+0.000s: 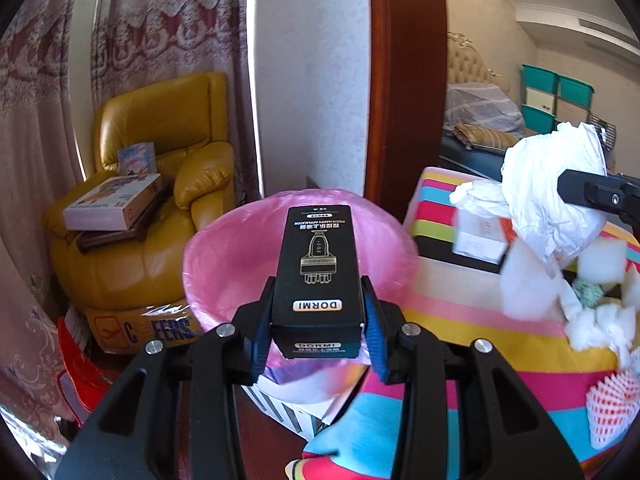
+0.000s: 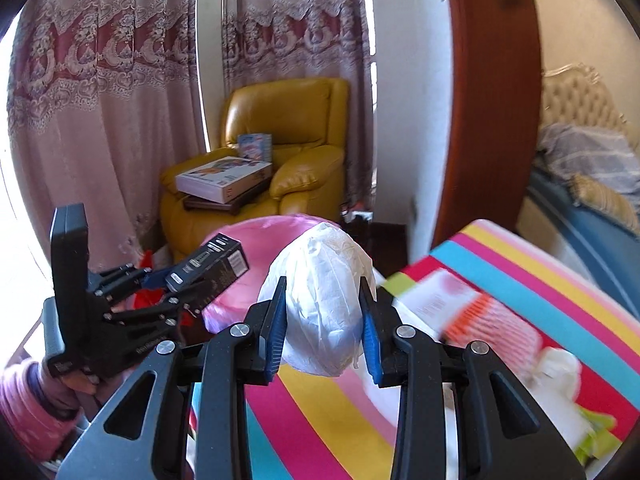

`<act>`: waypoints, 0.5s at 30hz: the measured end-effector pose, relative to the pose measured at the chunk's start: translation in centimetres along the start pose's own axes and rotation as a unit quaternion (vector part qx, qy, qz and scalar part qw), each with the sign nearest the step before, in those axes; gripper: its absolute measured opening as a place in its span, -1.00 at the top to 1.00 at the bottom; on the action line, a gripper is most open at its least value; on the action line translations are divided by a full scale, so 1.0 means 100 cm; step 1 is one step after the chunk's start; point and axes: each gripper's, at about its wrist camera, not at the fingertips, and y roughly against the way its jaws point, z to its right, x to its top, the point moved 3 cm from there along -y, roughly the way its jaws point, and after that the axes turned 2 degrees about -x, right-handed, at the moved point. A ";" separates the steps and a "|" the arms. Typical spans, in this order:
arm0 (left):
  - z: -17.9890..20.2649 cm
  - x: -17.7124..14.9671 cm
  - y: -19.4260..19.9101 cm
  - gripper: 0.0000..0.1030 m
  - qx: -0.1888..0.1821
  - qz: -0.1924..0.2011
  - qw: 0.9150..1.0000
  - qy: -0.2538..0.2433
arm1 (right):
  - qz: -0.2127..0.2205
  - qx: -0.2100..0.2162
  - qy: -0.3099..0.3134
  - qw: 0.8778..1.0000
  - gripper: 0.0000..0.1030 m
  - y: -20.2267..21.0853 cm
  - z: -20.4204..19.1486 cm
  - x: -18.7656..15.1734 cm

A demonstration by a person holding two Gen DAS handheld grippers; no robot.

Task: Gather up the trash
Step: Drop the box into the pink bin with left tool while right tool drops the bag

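My left gripper (image 1: 318,312) is shut on a black DORMI box (image 1: 318,264) and holds it over the open mouth of the bin with the pink liner (image 1: 224,256). The box also shows in the right wrist view (image 2: 212,266), over the pink bin (image 2: 260,236). My right gripper (image 2: 324,312) is shut on a crumpled white paper ball (image 2: 324,300), above the striped tablecloth's edge, just right of the bin. In the left wrist view the paper ball (image 1: 552,184) hangs at the right, above the table.
The striped tablecloth (image 1: 460,304) carries white foam pieces (image 1: 604,260), tissues, a red-white foam net (image 1: 612,408) and a white-orange carton (image 2: 440,300). A yellow armchair (image 1: 160,184) with boxes stands behind the bin. A wooden door frame (image 1: 404,80) and a bed lie beyond.
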 end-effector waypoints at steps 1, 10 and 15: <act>-0.008 0.003 -0.005 0.25 0.005 -0.003 1.000 0.006 | -0.005 0.009 -0.003 1.000 0.37 -0.011 -0.005 0.006; -0.049 0.031 -0.041 0.25 0.026 -0.022 0.999 0.038 | -0.043 0.020 -0.001 0.999 0.32 -0.102 -0.030 0.034; -0.059 0.041 -0.056 0.03 0.052 -0.024 0.998 0.039 | -0.046 0.008 -0.012 0.999 -0.17 -0.135 -0.027 0.043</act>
